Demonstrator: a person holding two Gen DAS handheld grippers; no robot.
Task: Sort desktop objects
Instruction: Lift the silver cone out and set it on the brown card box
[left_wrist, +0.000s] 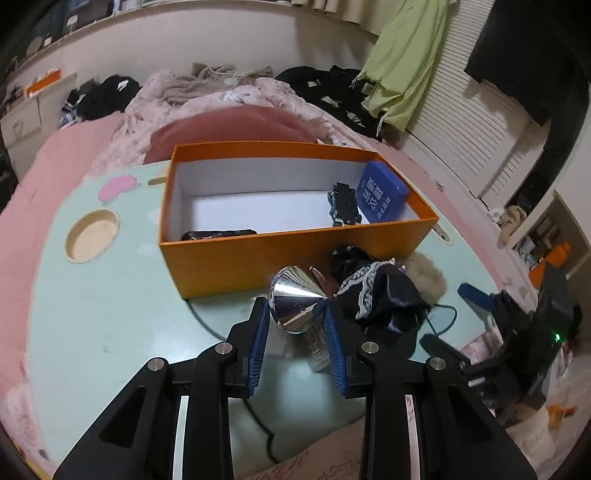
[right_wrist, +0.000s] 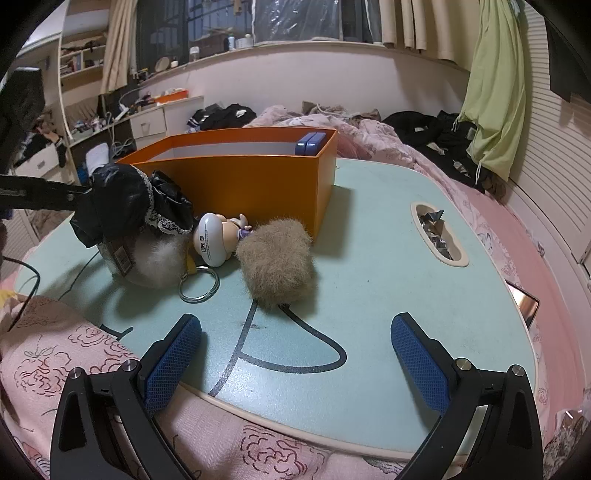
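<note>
The left hand-held gripper (left_wrist: 297, 314), low in the frame's centre, is clamped on a shiny silver cone (left_wrist: 295, 302), carried toward the orange box (left_wrist: 258, 254) for sorting; the right hand-held gripper (right_wrist: 295, 350) waits wide open, holding nothing, over the tabletop (right_wrist: 369, 258)

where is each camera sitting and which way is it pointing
Left wrist: sits on the left tool, angled down across the mint table at the orange box; its blue pads clamp a shiny silver cone.
Right wrist: sits on the right tool, low at the table's near edge, facing the furry beige puff and the box; its pads stand wide apart, empty.
Shared: table, orange box, blue case, puff, black lace-trimmed fabric.
</note>
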